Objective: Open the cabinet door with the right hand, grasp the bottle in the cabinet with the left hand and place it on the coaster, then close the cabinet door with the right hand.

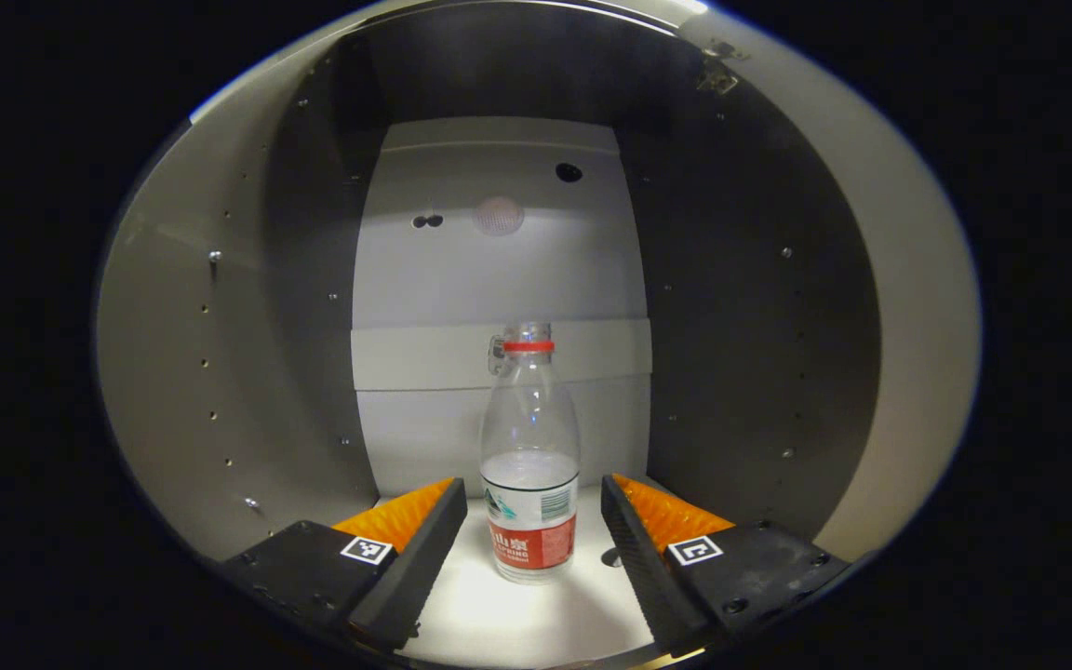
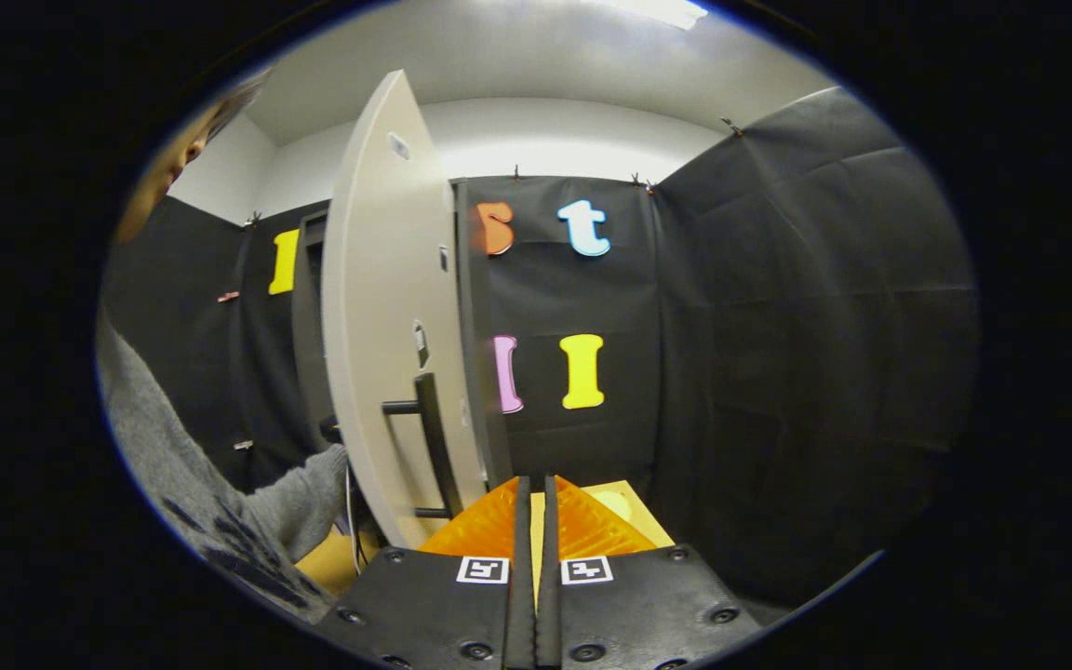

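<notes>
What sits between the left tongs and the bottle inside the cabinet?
Nothing: in the left gripper view, the open left tongs flank the upright bottle, with bare cabinet floor on both sides of it.

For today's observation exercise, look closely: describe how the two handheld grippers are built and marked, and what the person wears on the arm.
Each gripper, left gripper and right gripper, has two wedge-shaped fingers with ribbed inner faces, set on black bodies fixed with dark screws. Every finger base carries a small square black-and-white marker. In the right gripper view, the person wears a grey knitted sleeve with darker flecks.
</notes>
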### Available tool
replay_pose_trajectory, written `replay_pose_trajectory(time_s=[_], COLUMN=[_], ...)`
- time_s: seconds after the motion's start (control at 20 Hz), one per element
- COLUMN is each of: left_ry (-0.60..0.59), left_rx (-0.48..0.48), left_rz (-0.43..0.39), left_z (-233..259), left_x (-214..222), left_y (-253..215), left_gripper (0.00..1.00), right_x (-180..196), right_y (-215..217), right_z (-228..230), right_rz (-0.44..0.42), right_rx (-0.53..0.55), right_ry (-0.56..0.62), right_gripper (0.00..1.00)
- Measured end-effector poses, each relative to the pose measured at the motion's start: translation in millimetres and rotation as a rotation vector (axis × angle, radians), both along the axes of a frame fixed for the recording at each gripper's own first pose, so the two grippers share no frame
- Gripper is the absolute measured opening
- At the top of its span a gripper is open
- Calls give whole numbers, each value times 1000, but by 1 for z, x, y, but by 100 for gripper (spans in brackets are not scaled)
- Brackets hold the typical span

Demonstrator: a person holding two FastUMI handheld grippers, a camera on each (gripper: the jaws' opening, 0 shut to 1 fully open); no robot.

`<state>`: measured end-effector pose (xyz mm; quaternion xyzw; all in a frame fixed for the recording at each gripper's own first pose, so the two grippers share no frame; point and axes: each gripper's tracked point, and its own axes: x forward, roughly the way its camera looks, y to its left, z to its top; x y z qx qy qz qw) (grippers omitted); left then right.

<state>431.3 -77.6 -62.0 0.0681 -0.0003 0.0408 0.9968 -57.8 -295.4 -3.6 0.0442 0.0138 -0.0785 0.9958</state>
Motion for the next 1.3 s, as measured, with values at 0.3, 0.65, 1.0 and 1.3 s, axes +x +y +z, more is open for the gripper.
replay_pose_trajectory(time_s=[0.3,0.65,1.0,1.3], left_ry=[28,6,6,38], left_rx=[-20,-113,-34,-41], left_rz=[-16,-127,-210,-237], left_z=[-12,2,14,1], left_x=[37,34,-48,-137], left_y=[-1,-21,-24,-1], left_gripper=[92,75,75,75], right_x=[15,17,0,-30], right_y=[-32,-51,-15,48], right_z=[10,11,17,33], right_rz=[-89,-170,-141,-103], right_rx=[18,15,-40,-88], right_ry=[-44,-47,-60,-88], right_gripper=[15,6,6,6])
